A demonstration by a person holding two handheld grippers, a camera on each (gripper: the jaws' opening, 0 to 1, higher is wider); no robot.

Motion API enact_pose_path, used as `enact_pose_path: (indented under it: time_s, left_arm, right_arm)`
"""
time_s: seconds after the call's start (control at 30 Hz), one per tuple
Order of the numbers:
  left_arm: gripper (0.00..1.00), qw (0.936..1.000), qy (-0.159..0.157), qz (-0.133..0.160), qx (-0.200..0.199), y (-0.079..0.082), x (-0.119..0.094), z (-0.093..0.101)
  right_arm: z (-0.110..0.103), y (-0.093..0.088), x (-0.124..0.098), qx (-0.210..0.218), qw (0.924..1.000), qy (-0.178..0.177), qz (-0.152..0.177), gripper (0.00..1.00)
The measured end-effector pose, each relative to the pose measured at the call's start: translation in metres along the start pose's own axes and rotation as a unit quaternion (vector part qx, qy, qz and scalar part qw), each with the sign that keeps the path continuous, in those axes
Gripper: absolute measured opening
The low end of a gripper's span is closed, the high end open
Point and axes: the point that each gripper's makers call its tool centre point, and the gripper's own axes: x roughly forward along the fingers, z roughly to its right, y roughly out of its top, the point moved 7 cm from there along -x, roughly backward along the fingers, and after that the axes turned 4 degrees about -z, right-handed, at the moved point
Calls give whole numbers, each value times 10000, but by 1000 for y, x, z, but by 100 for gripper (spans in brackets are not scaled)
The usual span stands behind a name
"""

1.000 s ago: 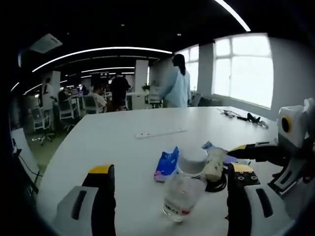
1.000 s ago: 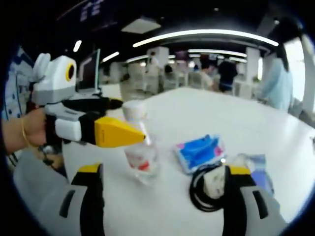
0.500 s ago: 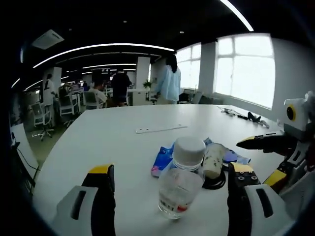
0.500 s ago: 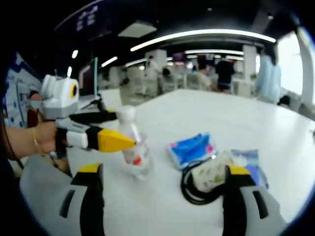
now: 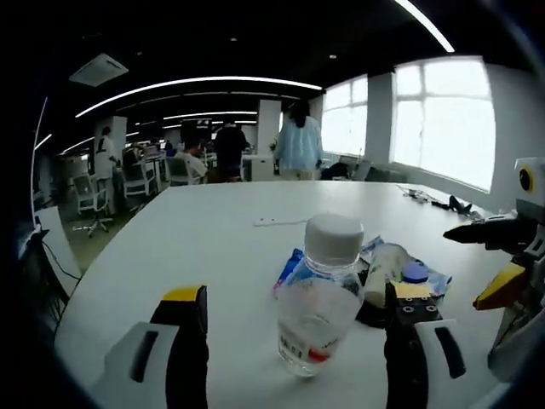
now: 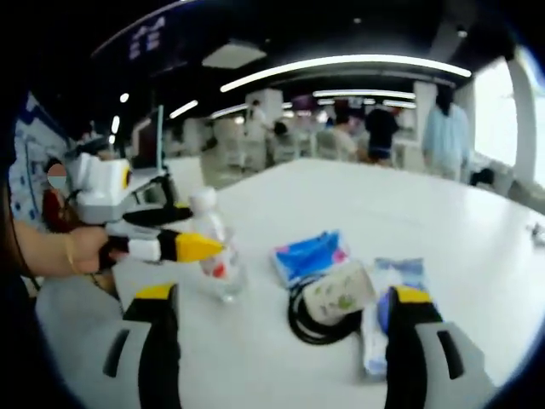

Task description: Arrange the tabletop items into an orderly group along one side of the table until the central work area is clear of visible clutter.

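Bottle (image 5: 319, 307) between spread left gripper (image 5: 289, 341) jaws — right gripper (image 6: 277, 341) spread too — bare table (image 5: 204, 239) beyond.

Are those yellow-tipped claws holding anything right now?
No. The water bottle stands between the open left hand-held gripper jaws, ungripped; the right one is open too.

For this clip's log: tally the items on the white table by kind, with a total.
Clear plastic bottle: 1
Blue packets: 2, one behind the cable, one lying by the right gripper's jaw
Black coiled cable: 1
Pale patterned cup lying on the cable: 1
White strip farther back: 1
Total: 6
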Motion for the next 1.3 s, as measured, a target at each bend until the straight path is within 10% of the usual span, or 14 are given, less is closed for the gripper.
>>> enact_pose_path:
  time_s: [0.73, 1.3]
  left_arm:
    - [57, 9972, 710, 171, -176, -13, 8, 17]
    - [46, 9978, 666, 4, 4, -15, 19, 27]
  right_arm:
    - [15, -6, -19, -146, 9995, -257, -65, 99]
    - [17, -6, -19, -154, 9992, -364, -83, 98]
